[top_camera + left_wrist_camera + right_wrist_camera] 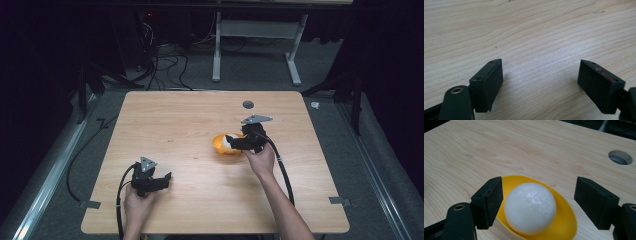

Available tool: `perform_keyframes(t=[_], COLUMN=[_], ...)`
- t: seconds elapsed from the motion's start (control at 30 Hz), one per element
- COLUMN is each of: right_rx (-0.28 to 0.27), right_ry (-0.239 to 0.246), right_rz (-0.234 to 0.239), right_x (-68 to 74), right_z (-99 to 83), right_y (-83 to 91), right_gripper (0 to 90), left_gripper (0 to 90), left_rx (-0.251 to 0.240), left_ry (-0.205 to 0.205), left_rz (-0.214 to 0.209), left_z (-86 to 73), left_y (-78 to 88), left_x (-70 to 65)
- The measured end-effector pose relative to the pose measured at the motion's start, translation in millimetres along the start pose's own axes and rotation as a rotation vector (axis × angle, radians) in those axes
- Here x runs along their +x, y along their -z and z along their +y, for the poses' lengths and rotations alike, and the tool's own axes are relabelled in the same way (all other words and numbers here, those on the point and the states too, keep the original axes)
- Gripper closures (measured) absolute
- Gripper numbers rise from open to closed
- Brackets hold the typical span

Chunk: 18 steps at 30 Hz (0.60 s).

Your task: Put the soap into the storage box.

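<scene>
Sitting in a yellow bowl (564,220), a round white ball (530,207).

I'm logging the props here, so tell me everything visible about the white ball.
The white ball is a smooth, glossy, slightly translucent sphere, plastic by its look, whole, with faint surface scuffs. It sits in a shallow yellow bowl on the wooden table, right of centre. The right gripper is open, with a jaw on each side of the ball, neither visibly touching it.
</scene>
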State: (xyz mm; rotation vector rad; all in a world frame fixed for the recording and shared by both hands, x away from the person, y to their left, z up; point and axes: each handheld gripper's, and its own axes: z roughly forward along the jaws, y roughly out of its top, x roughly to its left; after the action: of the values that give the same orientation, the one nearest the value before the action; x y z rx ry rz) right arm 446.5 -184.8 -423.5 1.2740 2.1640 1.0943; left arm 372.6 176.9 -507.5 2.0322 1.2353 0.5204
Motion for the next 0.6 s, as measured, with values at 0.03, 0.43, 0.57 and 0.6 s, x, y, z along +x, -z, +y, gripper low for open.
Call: perform_keyframes(t=[0.03, 0.43, 0.57, 0.6], right_rx=[-0.003, -0.028, -0.031, -0.032], right_ry=[-0.003, 0.002, 0.005, 0.001], right_rz=[0.0, -0.008, -0.009, -0.009], right_x=[-0.2, -2.1, -2.3, -2.9], right_z=[0.1, 1.3, 1.2, 0.9], right_y=[1.5, 14.6, 17.3, 18.6], right_gripper=[24.2, 25.6, 25.7, 25.8], left_gripper=[20.9, 20.9, 20.9, 20.9], left_rx=[-0.001, 0.0, 0.0, 0.0], left_ry=[0.0, 0.0, 0.0, 0.0], left_rz=[0.001, 0.0, 0.0, 0.0], left_z=[0.0, 0.0, 0.0, 0.0], left_y=[-0.1, 0.0, 0.0, 0.0], left_x=[-0.1, 0.0, 0.0, 0.0])
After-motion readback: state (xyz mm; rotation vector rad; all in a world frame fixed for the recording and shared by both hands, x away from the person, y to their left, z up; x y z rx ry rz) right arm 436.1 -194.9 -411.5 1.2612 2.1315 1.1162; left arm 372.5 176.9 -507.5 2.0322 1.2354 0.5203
